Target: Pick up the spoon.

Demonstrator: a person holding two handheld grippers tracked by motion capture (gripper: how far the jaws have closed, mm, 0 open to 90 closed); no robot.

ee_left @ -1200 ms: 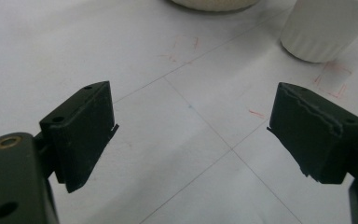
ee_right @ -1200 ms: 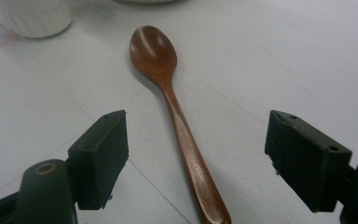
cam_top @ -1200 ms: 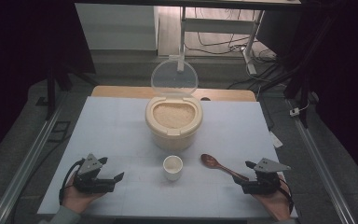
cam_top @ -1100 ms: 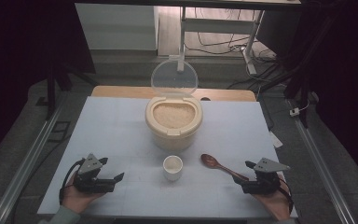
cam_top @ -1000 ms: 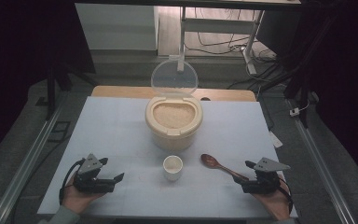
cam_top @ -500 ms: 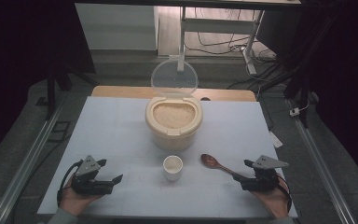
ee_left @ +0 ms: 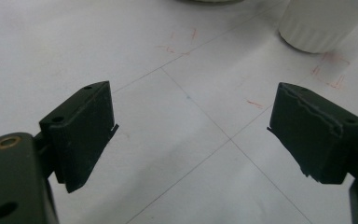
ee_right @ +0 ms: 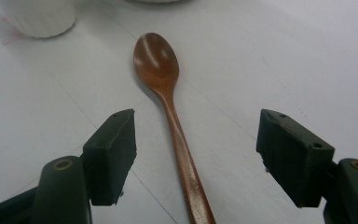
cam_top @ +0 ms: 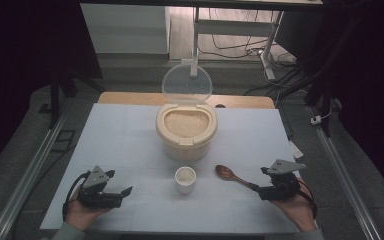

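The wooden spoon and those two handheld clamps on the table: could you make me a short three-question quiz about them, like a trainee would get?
1. True or false: the right gripper has already shut its jaws on the wooden spoon.
2. Multiple choice: seen from the high view, what stands between the two grippers at the near side of the table? A) a small white cup B) a kettle C) a plate
3. Fill in: the lid of the beige container stands ____.

Key
1. False: the jaws stand open, one on each side of the handle, not touching it.
2. A
3. open, showing pale grains inside.
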